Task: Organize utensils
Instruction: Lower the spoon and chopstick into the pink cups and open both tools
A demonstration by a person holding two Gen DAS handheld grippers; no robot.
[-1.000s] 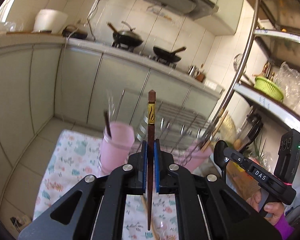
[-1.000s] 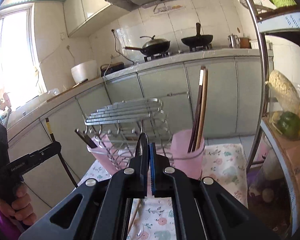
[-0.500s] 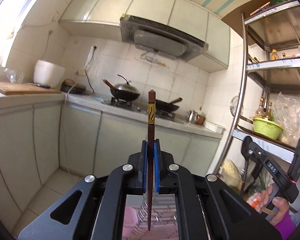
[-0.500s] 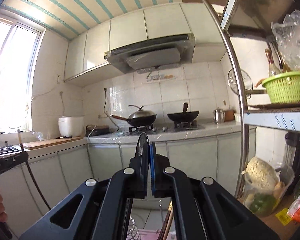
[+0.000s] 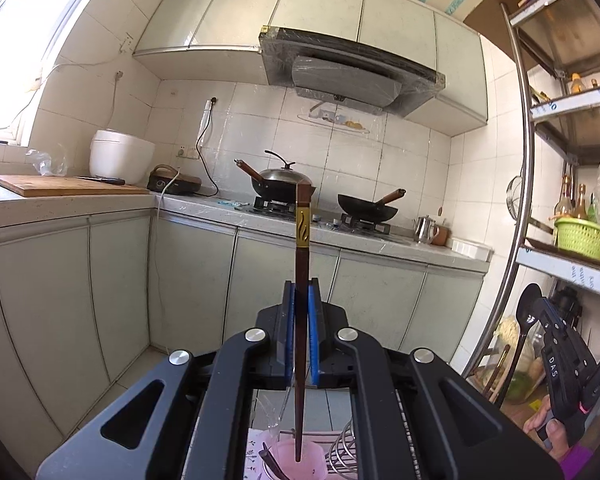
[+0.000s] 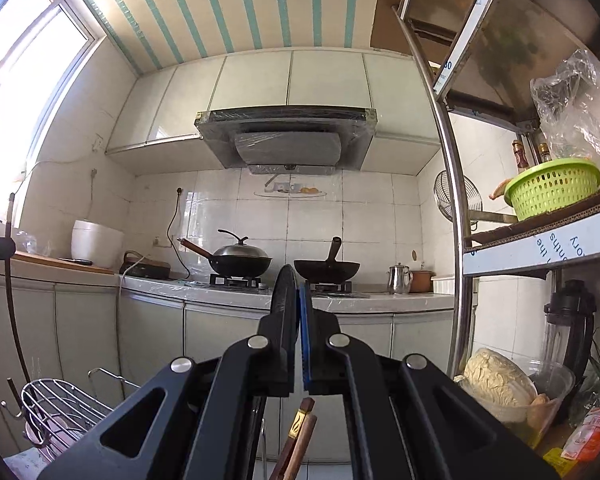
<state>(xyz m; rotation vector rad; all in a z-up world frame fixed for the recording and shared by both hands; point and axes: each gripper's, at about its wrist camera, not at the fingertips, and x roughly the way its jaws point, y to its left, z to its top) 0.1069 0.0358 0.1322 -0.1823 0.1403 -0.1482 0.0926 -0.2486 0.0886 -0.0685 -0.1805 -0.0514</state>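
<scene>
— Two claws, two utensils? What does the left claw (image 5: pixel 300 336) have?

— One dark brown chopstick (image 5: pixel 301 280) with a gold band near its top. The blue pads (image 5: pixel 314 340) are closed on it, one on each side of the shaft. It stands upright, with the banded end rising well above the fingertips and the thin end reaching down below the claw body.

— Where does that lower tip end?

— Over the mouth of a pink cup (image 5: pixel 296 460) at the bottom edge of the left wrist view. Whether it touches the cup I cannot tell. A second dark stick (image 5: pixel 270 458) leans inside that cup, and a wire rack (image 5: pixel 342 454) stands just beside it on the right.

— And the right claw (image 6: pixel 298 320)?

— Clamped on a black spoon (image 6: pixel 284 300). From its own camera the bowl shows edge-on, pressed between the fingers and poking up past them. In the left wrist view the same spoon (image 5: pixel 526 320) hangs upright from that claw, bowl on top, handle running down.

— Anything beneath the right claw?

— The tops of two brown chopsticks (image 6: pixel 300 436), one with a gold band, show under the claw body. What holds them is out of sight. The wire rack (image 6: pixel 56 404) sits at the lower left of that view.

— How do the claws stand to each other?

— Well apart, both raised and facing the stove wall.
</scene>
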